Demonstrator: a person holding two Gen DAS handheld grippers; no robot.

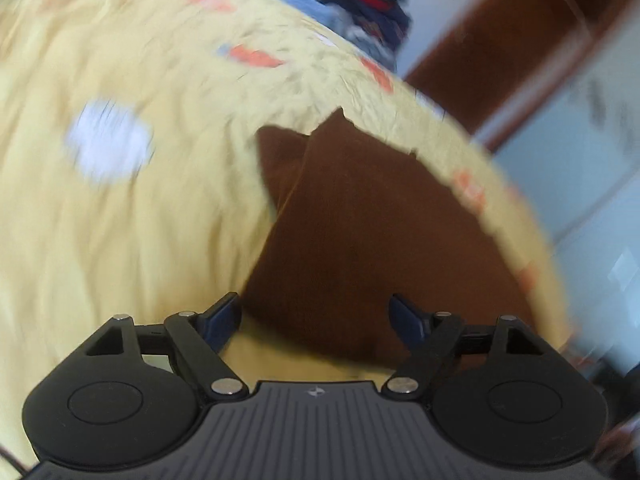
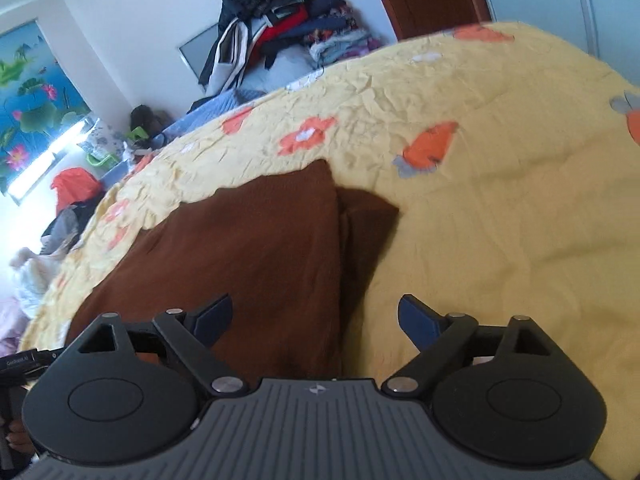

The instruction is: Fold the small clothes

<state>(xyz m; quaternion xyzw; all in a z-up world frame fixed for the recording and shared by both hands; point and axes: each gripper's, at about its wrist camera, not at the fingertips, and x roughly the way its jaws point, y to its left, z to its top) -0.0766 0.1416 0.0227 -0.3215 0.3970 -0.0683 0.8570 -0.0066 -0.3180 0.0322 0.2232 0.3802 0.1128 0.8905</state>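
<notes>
Gaping wide and empty, left gripper [image 1: 314, 316] and right gripper [image 2: 316, 318], two pairs of dark blue pads apart over one brown garment [image 2: 256, 248], plain, folded into overlapping layers, lying just ahead on a yellow bedspread [image 2: 500, 220] with orange flowers, clothes pile [image 2: 288, 36] beyond, no legible writing.

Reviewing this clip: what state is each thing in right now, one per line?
Brown garment: folded over, lying flat on the bed, not gripped.
Left tool: open, nothing between its fingers.
Right tool: open, hovering over the garment's edge, holding nothing.
Yellow bedspread: spread out, wrinkled.
Clothes pile: heaped, unfolded, beyond the bed.
</notes>
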